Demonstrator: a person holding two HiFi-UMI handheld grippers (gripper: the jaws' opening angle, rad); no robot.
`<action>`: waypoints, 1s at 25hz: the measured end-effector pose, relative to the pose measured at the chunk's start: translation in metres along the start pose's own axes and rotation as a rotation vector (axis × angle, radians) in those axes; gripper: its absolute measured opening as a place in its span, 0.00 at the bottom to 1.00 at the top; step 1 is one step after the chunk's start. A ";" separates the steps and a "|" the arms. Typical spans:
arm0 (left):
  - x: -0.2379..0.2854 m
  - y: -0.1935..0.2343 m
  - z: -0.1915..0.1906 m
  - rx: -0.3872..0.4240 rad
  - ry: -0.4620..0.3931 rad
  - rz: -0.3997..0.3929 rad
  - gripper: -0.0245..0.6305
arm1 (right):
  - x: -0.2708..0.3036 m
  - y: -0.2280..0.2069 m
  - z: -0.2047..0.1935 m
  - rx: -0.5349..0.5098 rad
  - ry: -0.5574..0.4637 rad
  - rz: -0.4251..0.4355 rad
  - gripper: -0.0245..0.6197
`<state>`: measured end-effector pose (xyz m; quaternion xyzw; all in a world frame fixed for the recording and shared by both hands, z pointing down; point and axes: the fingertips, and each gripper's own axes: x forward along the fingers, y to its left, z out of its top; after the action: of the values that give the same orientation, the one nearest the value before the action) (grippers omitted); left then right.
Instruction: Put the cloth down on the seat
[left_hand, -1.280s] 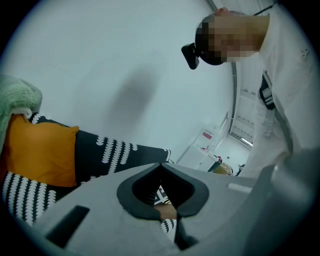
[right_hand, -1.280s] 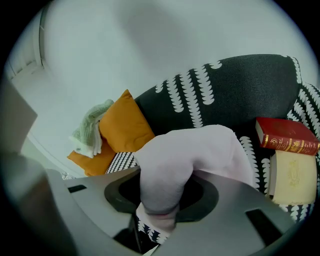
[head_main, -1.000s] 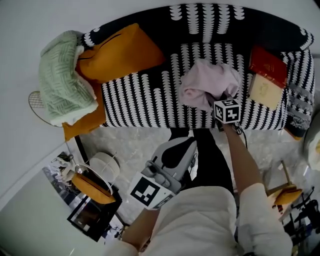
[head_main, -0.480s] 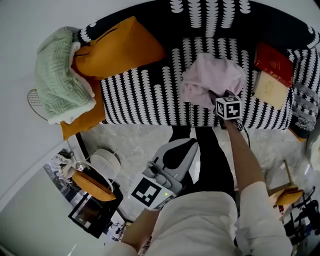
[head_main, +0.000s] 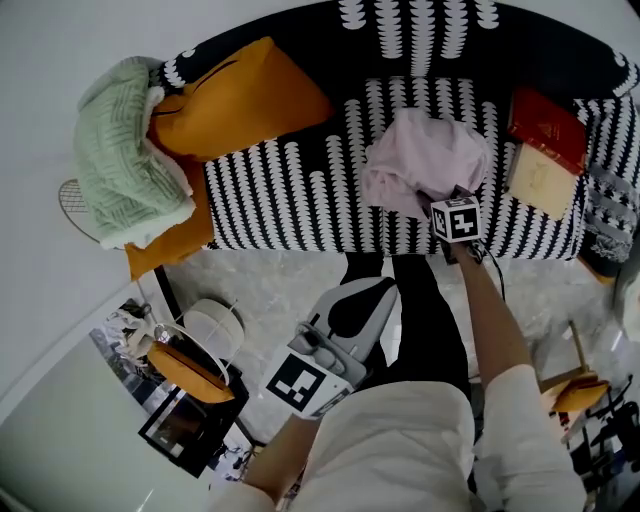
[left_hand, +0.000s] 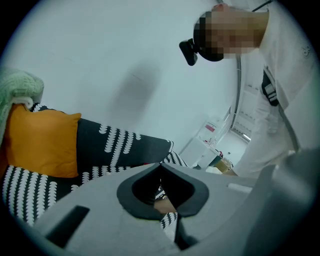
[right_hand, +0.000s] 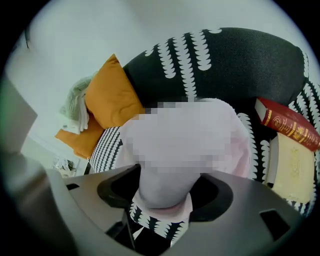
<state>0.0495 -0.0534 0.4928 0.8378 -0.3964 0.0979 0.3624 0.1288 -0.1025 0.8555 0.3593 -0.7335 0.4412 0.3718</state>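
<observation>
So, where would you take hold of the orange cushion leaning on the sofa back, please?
Pinch the orange cushion at its top corner, coming from above: it leans against the sofa backrest, so that pointed corner sticks up free and looks thin enough to clamp.

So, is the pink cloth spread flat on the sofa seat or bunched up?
Bunched up. The pink cloth sits as a crumpled heap with deep folds on the sofa seat, not laid out flat.
</observation>
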 end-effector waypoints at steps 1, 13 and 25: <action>0.000 -0.001 0.001 0.003 -0.001 0.001 0.06 | -0.001 0.000 0.000 -0.006 0.002 -0.005 0.45; -0.001 -0.007 0.022 0.038 -0.041 0.009 0.05 | -0.033 -0.008 0.003 0.044 -0.035 -0.064 0.56; -0.015 -0.013 0.035 0.054 -0.059 0.033 0.05 | -0.072 0.024 -0.006 0.024 -0.005 0.005 0.55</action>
<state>0.0443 -0.0628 0.4544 0.8431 -0.4181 0.0898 0.3260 0.1431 -0.0741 0.7860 0.3630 -0.7299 0.4501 0.3645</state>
